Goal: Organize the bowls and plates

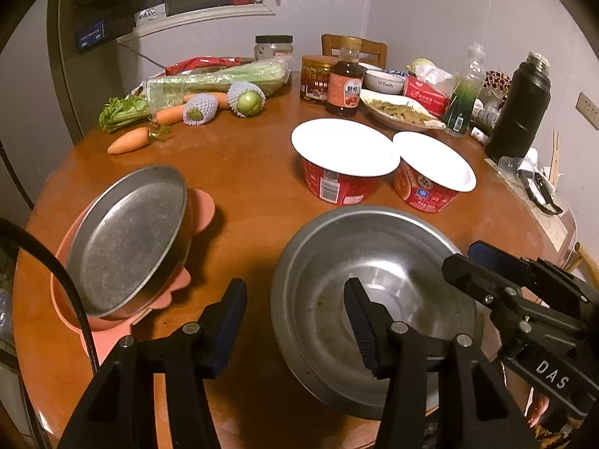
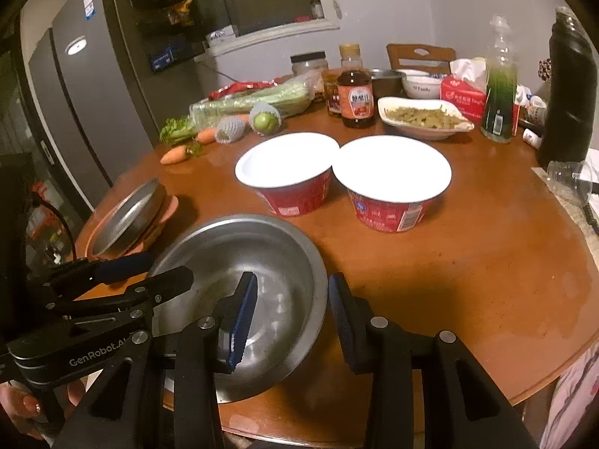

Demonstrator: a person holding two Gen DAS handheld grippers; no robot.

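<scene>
Fingers of both the left gripper (image 1: 295, 321) and the right gripper (image 2: 294, 318) are spread, each straddling opposite rims of the steel bowl (image 1: 374, 284) on the table (image 1: 243, 187), one finger inside, one outside.

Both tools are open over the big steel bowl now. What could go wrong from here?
1. The steel bowl sits at the table edge; a one-sided pinch by the right tool might tip it off.
2. The left tool straddles the opposite rim, so the two tools could collide.
3. The metal plate leans tilted on the pink dish and may slide if bumped.
</scene>
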